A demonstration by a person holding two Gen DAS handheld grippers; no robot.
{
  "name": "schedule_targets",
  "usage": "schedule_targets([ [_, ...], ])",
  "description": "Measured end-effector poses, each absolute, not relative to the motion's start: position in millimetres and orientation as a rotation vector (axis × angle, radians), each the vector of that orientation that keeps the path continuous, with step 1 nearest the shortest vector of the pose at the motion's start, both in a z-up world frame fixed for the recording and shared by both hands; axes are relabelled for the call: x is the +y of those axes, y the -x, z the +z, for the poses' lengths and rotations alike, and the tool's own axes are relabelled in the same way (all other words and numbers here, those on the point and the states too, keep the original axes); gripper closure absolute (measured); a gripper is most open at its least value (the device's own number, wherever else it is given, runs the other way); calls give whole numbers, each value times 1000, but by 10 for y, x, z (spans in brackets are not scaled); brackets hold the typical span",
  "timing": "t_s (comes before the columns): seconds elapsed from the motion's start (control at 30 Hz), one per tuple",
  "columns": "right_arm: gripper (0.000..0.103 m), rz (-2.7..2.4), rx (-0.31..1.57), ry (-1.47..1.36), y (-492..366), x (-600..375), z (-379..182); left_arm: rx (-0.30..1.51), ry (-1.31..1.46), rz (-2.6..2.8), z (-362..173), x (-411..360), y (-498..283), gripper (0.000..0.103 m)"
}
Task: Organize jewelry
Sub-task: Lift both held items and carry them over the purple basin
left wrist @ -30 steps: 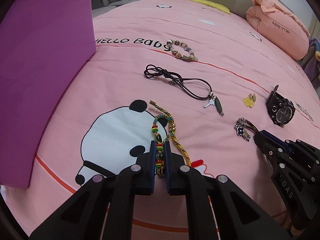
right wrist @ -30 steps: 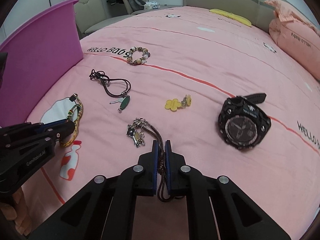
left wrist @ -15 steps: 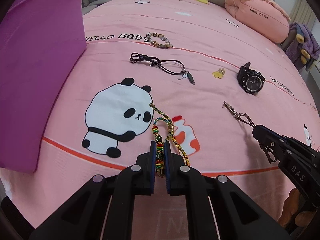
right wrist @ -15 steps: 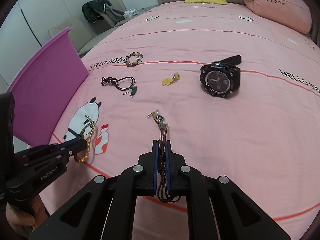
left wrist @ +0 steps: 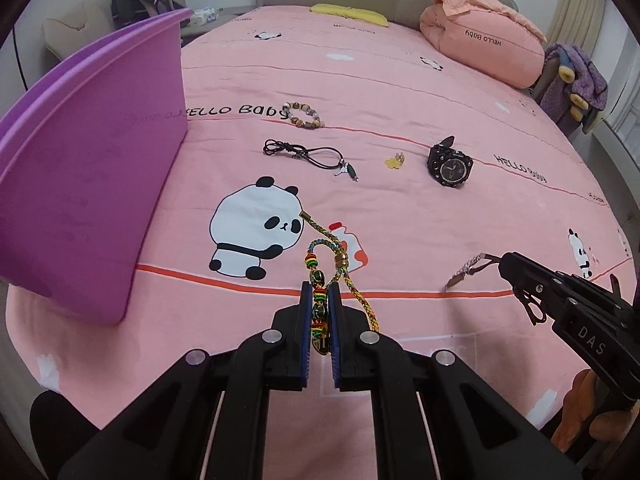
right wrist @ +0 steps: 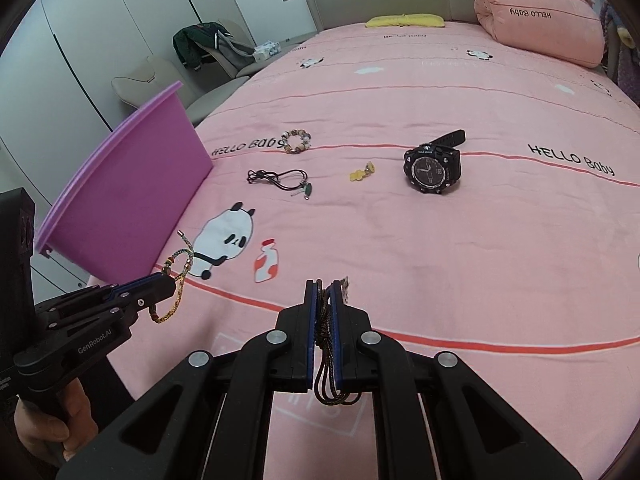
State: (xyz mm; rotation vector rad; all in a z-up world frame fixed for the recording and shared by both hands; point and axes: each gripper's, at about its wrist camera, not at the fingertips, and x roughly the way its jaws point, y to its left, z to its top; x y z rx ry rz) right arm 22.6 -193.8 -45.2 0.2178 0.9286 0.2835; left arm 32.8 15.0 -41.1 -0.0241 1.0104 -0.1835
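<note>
My left gripper is shut on a colourful braided bracelet with beads, held above the pink bedspread; it shows in the right wrist view too. My right gripper is shut on a dark cord bracelet with a metal chain end, also lifted. A purple bin stands at the left, also in the right wrist view. On the bed lie a beaded bracelet, a black cord necklace, a yellow flower clip and a black watch.
A pink pillow lies at the far right of the bed. A yellow item lies near the headboard. A chair with clothes stands beyond the bed's left side. The bed's near edge is just below the grippers.
Both grippers have lifted and pulled back from the bed with their bracelets, so the bed looks farther away. The purple bin's rim now shows.
</note>
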Motion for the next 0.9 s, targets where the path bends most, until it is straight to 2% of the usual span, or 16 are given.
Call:
schedule_targets([
  [0.5,96,327,794,-233,178,-1721,242,868,18,-219,347,454,60,95],
  [0.9,96,459,685,-198,22,-983,861,718,-22,-170,1005,1065,-67,95],
])
